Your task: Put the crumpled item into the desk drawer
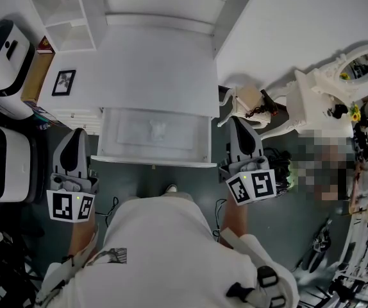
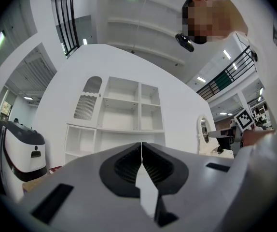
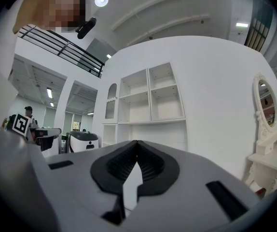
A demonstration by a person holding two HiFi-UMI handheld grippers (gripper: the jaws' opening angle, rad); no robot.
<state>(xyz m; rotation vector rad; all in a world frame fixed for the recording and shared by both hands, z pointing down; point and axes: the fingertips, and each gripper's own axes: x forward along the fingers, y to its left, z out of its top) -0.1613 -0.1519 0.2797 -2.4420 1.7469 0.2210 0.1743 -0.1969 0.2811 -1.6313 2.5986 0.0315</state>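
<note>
The white desk [image 1: 152, 76] has its drawer [image 1: 152, 154] pulled out toward me. A pale crumpled item [image 1: 158, 131] lies inside the drawer near the middle. My left gripper [image 1: 76, 135] hangs to the left of the drawer, jaws together and empty. My right gripper [image 1: 237, 122] is at the drawer's right end, also shut with nothing between its jaws. In the left gripper view the left gripper [image 2: 141, 146] points at the white shelf unit [image 2: 124, 115]. The right gripper [image 3: 137, 145] in its own view points at the same shelf unit [image 3: 150, 100].
A white machine [image 1: 1, 59] stands at the left, with a framed picture [image 1: 63, 82] on the floor beside it. An ornate white dressing table with an oval mirror [image 1: 338, 76] is at the right. Cables and equipment [image 1: 357, 249] crowd the right floor.
</note>
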